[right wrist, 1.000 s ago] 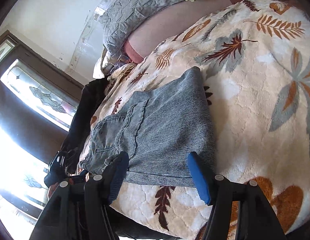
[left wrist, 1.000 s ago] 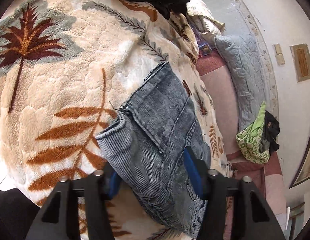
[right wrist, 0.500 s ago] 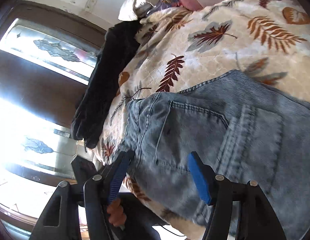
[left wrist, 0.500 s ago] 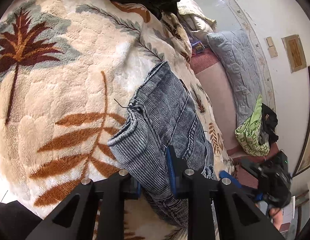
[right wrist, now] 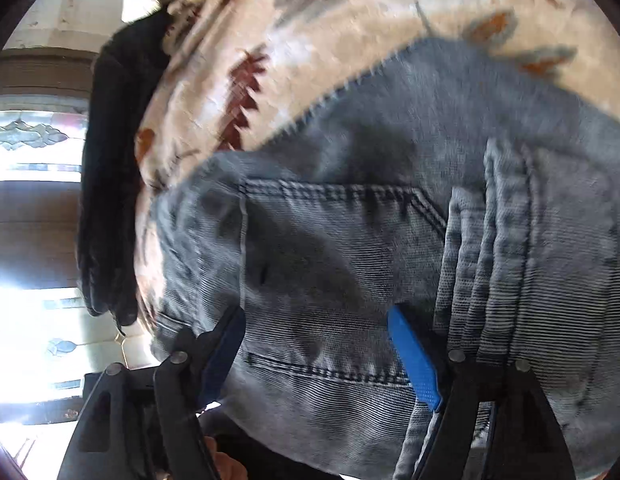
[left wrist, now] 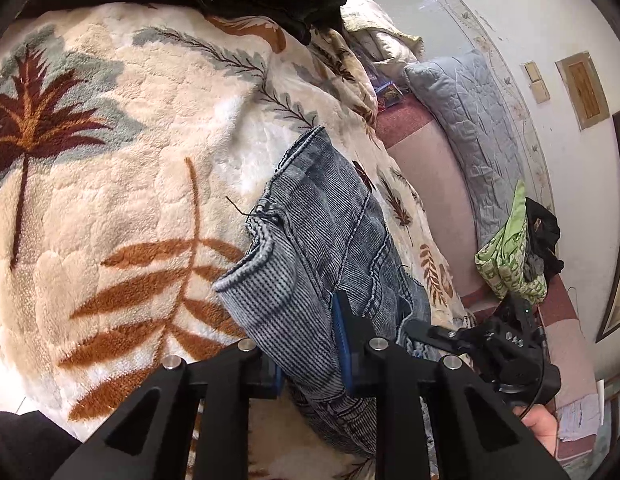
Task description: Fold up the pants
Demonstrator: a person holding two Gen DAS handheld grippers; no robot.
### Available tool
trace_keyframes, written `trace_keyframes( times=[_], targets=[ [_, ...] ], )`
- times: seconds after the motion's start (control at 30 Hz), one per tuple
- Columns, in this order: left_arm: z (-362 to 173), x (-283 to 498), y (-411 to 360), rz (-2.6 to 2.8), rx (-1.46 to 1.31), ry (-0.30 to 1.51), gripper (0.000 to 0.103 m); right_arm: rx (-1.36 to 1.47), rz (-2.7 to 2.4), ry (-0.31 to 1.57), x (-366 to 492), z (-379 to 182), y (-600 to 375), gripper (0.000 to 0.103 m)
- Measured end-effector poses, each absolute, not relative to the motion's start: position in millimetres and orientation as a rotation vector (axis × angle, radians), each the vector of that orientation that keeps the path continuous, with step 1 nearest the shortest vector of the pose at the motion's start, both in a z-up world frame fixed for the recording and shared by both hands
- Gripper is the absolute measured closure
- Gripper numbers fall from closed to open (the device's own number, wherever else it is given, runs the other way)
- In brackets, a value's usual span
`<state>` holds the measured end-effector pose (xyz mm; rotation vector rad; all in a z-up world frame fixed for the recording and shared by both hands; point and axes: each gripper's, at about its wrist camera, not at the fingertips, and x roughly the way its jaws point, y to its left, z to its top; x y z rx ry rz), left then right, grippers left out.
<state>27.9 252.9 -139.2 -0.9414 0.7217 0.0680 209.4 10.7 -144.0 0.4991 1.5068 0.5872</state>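
Denim pants (left wrist: 326, 248), lying partly folded on the leaf-print blanket (left wrist: 122, 184), are clamped at a thick folded edge by the left gripper (left wrist: 310, 364), while the right gripper (right wrist: 322, 356), its jaws just opened wide, should be closed squarely on the waistband layers.

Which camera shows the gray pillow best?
The left wrist view shows it best. There the gray pillow lies in plain sight past the leaf blanket, leaning along the wall, sharp enough to see its quilted wrinkles. The right wrist view does not show it at all: blurred jeans and blanket fill that picture.
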Motion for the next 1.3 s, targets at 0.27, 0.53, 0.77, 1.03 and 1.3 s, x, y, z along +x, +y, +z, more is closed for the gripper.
trace_keyframes(
  times=[0.27, 0.53, 0.77, 1.03, 1.3],
  targets=[
    [-115.8, 27.6, 230.6, 0.134, -0.773, 0.693, 0.081, 0.582, 0.623, 1.462, 183.0, -131.3, -29.1, 0.022],
    [-93.0, 27.6, 209.3, 0.183, -0.638, 0.676, 0.082, 0.653, 0.654, 1.533, 197.1, -150.4, -26.2, 0.018],
    [-80.0, 31.7, 200.5, 0.186, -0.584, 0.677, 0.083, 0.746, 0.665, 1.527, 194.5, -154.6, -41.2, 0.018],
    [-27.2, 37.2, 157.2, 0.13, -0.441, 0.615, 0.091, 0.987, 0.773, 1.352, 184.2, -118.6, -117.9, 0.018],
    [22.5, 43.0, 7.9, -0.101, -0.154, 0.519, 0.099, 1.088, 0.625, 1.101, 144.5, -92.1, -274.8, 0.018]
  ],
)
